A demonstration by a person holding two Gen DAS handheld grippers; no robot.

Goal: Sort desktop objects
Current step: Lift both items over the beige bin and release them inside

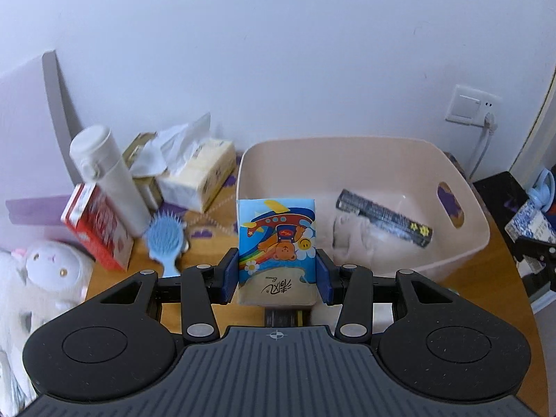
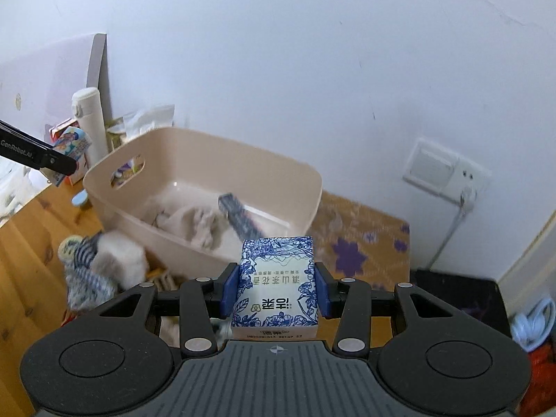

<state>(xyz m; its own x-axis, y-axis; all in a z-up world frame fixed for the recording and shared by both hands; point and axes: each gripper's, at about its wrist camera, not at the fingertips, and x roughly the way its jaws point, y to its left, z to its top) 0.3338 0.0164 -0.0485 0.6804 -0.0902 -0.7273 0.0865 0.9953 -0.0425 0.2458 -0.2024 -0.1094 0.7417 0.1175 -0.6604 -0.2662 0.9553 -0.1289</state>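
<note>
My left gripper (image 1: 277, 274) is shut on a cartoon tissue pack (image 1: 277, 243) with a plane and a bear, held above the wooden desk in front of the pink bin (image 1: 458, 243). In the right wrist view my right gripper (image 2: 276, 290) is shut on a blue-and-white floral tissue pack (image 2: 278, 281), just to the near right of the same bin (image 2: 305, 187). Inside the bin lie a dark long box (image 1: 384, 217) and a beige cloth (image 1: 354, 239). The left gripper with its cartoon pack (image 2: 71, 147) shows at the far left of the right wrist view.
Left of the bin stand a white bottle (image 1: 107, 173), a red carton (image 1: 97, 229), a blue hairbrush (image 1: 165, 239), a yellow tissue pack (image 1: 198, 173) and a white plush toy (image 1: 45, 267). A striped cloth (image 2: 85, 267) lies near the bin. A wall socket (image 2: 441, 173) sits right.
</note>
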